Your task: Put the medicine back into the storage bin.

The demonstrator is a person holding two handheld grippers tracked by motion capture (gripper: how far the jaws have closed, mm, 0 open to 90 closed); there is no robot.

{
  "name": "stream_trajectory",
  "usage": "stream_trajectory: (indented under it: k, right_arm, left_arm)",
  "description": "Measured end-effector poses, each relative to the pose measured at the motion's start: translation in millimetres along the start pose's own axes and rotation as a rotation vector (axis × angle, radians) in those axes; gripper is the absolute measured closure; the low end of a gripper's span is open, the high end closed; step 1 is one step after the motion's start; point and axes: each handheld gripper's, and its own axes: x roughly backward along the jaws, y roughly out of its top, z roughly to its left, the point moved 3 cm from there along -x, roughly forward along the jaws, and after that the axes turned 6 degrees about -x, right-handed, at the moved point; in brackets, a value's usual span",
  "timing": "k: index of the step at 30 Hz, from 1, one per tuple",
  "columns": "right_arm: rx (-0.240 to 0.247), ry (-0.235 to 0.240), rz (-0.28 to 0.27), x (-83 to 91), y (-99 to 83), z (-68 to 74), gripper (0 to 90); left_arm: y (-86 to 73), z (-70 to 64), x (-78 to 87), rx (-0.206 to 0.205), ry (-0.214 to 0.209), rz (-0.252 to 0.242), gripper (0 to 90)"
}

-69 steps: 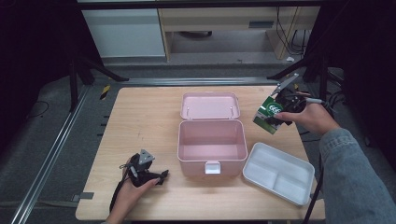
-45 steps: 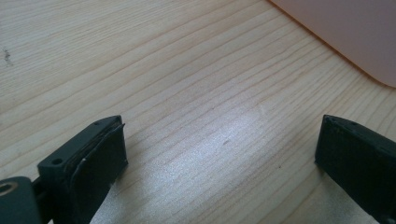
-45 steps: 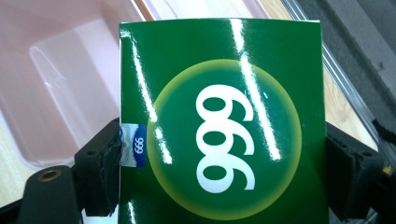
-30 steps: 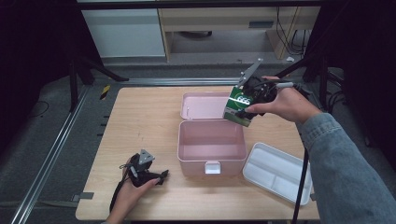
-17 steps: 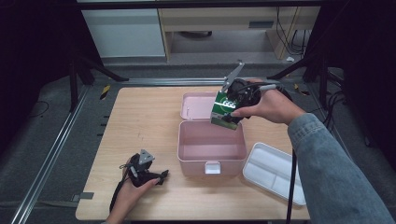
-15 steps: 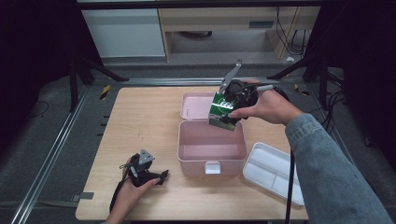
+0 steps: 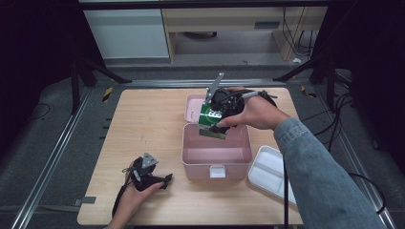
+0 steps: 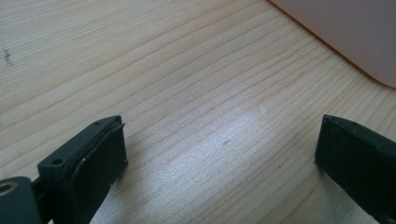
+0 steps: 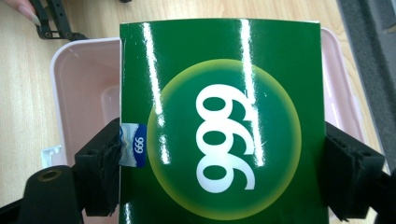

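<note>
Green box [image 9: 219, 121] with a "999" logo is pinched across its width by the right gripper [image 7: 217, 112], both jaws flat against its sides. Box hangs over the rear part of the open pink container [image 7: 217, 155], above its cavity; contact with the container can't be told. Left gripper [image 7: 152, 177] rests on the wooden table [image 7: 143, 124] near the front left, jaws spread wide, nothing between them, bare wood under them. White tray [image 7: 270, 169] sits just right of the container.
</note>
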Motion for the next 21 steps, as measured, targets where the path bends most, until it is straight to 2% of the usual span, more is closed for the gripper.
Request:
stream_trajectory:
  k: [14,21]
  right_arm:
    - [0.045,0.056,0.039,-34.8,9.4,13.7,16.8]
    - [0.055,0.076,0.041,-44.1,9.4,17.7,16.8]
  left_arm:
    - [0.0,0.0,0.0,0.000,0.000,0.000,1.3]
    - [0.0,-0.1,-0.2,0.000,0.001,-0.002,1.3]
